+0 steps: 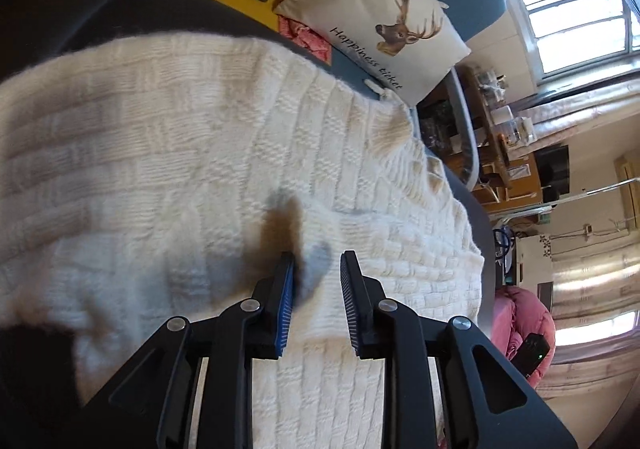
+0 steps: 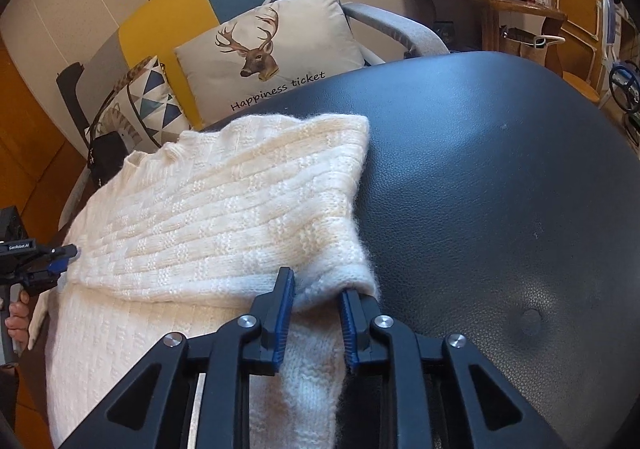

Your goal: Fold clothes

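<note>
Blur hides the sweater's (image 1: 200, 153) left part and what my left gripper (image 1: 316, 269) holds; its jaws stand slightly apart above the knit. My right gripper (image 2: 318, 289) straddles the folded edge on the black table (image 2: 500, 189); whether it pinches is unclear.

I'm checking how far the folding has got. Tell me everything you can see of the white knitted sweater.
The cream-white, fuzzy knitted sweater has a basket-weave block pattern. It lies on the black leather-look cushioned surface, with an upper layer folded over a lower one, leaving a thick rounded fold edge. The right gripper straddles that fold's corner, its blue-padded fingers on either side of the knit. The left gripper hangs open over flat fabric.
</note>
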Demonstrator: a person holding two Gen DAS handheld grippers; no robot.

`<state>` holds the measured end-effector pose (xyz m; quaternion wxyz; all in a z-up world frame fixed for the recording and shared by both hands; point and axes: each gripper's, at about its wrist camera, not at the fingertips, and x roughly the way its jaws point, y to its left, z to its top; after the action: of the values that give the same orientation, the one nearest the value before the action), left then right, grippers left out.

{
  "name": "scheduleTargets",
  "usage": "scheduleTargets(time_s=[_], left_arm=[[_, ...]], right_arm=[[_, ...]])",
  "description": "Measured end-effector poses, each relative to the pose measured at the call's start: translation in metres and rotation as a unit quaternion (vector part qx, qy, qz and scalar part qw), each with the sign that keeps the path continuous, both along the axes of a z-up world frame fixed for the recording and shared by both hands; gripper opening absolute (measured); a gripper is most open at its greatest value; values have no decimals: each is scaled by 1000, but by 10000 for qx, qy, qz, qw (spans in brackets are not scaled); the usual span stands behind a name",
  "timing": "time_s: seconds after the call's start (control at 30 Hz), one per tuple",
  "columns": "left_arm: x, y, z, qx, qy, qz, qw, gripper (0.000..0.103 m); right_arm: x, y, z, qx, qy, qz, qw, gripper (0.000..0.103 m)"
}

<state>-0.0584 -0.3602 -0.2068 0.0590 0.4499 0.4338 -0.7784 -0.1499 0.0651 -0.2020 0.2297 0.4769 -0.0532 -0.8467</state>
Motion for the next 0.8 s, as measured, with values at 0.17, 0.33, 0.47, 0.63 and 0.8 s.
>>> scheduleTargets(time_s=[0.17, 0.33, 0.47, 0.63, 0.8], left_arm=[[6, 9, 24, -431, 401, 48, 9983, 6], [9, 20, 75, -865, 998, -106, 9912, 6], [4, 32, 101, -1411, 1099, -323, 9834, 6], [1, 25, 62, -1694, 344, -247, 9846, 6], [12, 13, 18, -1533, -329, -140, 9875, 11]], right_arm=[[2, -14, 2, 451, 74, 287, 9985, 30], [6, -19, 19, 610, 403, 220, 9971, 10], [6, -25, 23, 772, 524, 227, 9954, 9], [3, -23, 4, 872, 287, 101, 9957, 9], [4, -2, 12, 186, -101, 195, 9996, 24]])
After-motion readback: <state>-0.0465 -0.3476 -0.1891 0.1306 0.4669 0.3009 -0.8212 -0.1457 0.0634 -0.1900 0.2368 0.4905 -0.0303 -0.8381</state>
